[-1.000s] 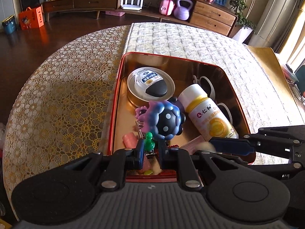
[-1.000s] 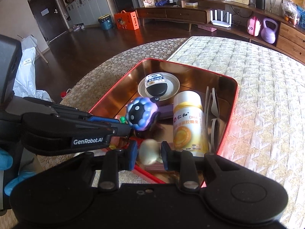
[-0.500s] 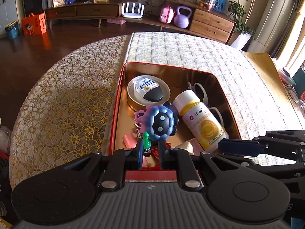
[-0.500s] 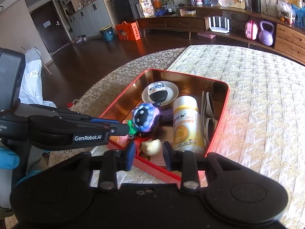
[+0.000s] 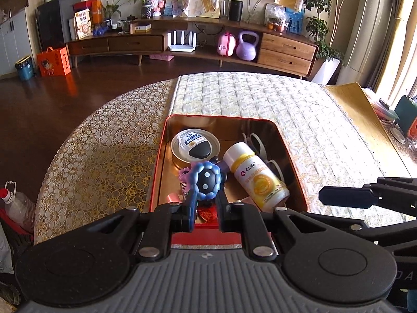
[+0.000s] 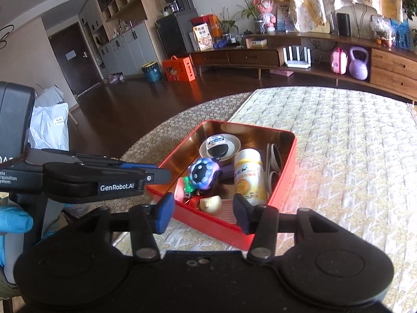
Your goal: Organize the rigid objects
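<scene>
Red item [image 5: 208, 215] behind left gripper [image 5: 206, 203] fingers, unidentifiable.

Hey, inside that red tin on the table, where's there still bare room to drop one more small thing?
Inside the red metal tin, the bare gold floor runs along the left wall beside the round flat can. The near end is crowded around the blue spotted ball toy and the white-and-yellow bottle.
</scene>
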The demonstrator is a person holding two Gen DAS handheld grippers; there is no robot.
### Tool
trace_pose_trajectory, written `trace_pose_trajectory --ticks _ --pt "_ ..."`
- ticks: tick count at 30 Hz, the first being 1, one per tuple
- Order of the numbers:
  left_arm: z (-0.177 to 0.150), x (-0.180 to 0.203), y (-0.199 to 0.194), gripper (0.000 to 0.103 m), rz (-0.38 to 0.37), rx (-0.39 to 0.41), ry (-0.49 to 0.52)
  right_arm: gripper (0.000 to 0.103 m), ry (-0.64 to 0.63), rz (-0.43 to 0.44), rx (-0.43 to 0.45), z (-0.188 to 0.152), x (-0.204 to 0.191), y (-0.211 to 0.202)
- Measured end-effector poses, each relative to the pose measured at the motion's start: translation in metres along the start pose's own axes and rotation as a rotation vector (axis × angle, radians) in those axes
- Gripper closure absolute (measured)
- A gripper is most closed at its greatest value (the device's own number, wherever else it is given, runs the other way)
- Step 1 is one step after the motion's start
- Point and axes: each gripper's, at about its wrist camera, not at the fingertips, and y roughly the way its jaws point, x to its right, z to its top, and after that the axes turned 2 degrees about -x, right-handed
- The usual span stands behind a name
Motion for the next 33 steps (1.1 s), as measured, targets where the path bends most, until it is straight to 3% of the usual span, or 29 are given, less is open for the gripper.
trace_pose_trajectory --ticks 25,28,29,30,33 --pt "-0.035 0.044 -0.044 0.087 -0.003 0.044 0.033 0.014 -0.026 -0.049 0.192 -0.038 -0.009 -0.072" --pt "-0.038 0.049 -0.048 0.069 -0.013 0.045 0.034 0.013 -0.014 -0.058 0.203 -0.042 -0.006 -0.078" --pt "-0.039 0.050 -0.049 0.048 -0.019 0.048 0.032 0.012 -0.013 -0.065 0.208 -0.042 -0.005 -0.080" --pt "-0.041 0.050 -0.050 0.037 -0.018 0.055 0.027 0.011 -0.010 -0.070 0.214 -0.044 -0.003 -0.082" --pt "-0.044 0.052 -0.053 0.026 -0.028 0.061 0.018 0.011 0.004 -0.082 0.232 -0.047 0.001 -0.088"
